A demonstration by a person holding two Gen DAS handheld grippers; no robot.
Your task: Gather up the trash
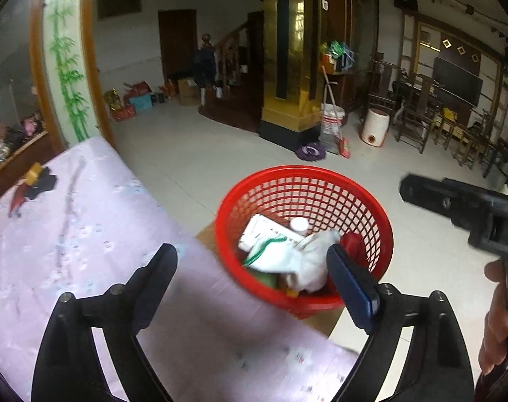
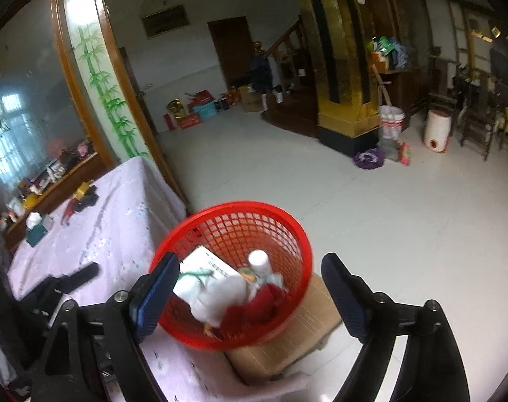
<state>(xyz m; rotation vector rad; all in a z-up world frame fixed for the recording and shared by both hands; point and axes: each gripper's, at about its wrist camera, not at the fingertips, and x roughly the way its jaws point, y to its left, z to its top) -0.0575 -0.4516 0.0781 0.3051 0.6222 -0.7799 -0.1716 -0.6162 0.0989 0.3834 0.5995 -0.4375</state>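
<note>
At the bottom of each wrist view, the left gripper (image 1: 250, 268) and right gripper (image 2: 250, 284) gape wide and hold nothing. Just beyond, mid-frame, the red mesh basket (image 1: 381, 231) holds the trash: a white box (image 1: 267, 231), crumpled white bag (image 1: 307, 261), capped bottle (image 2: 259, 261) (contents blurred). Left lies the lilac tablecloth (image 1: 69, 234); farther back, the gold pillar (image 1: 287, 67).

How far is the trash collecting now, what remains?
Done: the red basket holds a white box, crumpled white paper and a red piece. In hand: nothing; left gripper and right gripper are open. Left: small items on the table.
</note>
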